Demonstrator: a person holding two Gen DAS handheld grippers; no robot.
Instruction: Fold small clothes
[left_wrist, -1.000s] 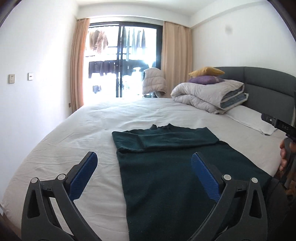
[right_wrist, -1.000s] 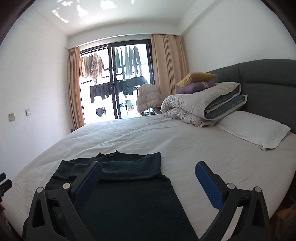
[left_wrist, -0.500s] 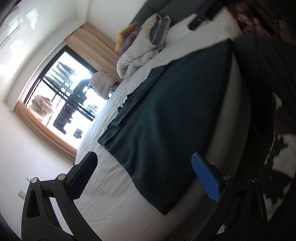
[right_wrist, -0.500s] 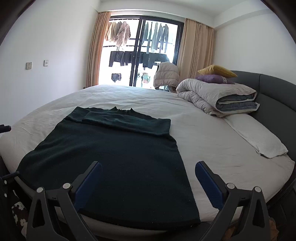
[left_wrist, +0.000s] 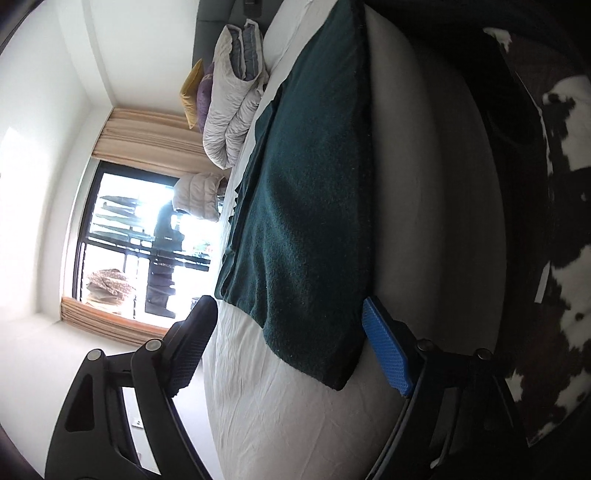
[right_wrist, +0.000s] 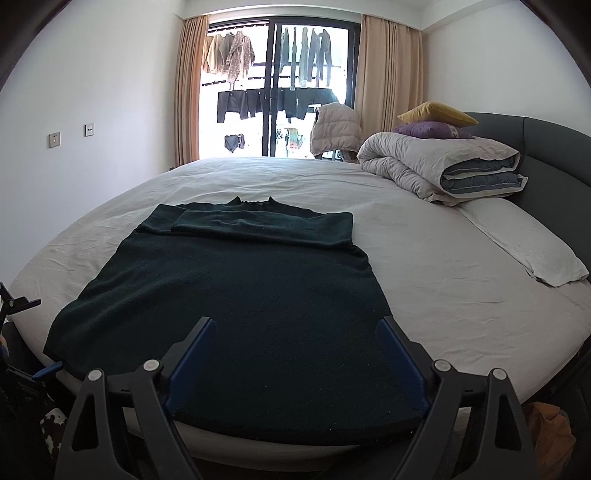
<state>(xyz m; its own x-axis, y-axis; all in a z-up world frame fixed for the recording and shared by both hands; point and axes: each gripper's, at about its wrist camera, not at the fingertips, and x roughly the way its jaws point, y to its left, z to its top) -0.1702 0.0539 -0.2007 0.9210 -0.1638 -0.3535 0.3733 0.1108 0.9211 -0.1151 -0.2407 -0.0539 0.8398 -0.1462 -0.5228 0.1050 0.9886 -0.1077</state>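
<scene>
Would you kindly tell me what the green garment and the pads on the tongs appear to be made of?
The garment looks like a thick matte knit, perhaps wool or fleece: its surface is fuzzy and its edges are thick. The pads look like blue rubber or plastic, with a fine grid texture, on black, probably plastic, tongs.

My left gripper (left_wrist: 286, 345) is rolled onto its side, so its view is turned about a quarter turn. Its fingers (left_wrist: 386, 356) fill the lower part of the frame, spread wide with nothing between the blue pads. My right gripper (right_wrist: 295, 354) sits level, its fingers (right_wrist: 400, 360) rising from the bottom edge toward the lower centre of the frame, also parted wide and holding nothing.
</scene>
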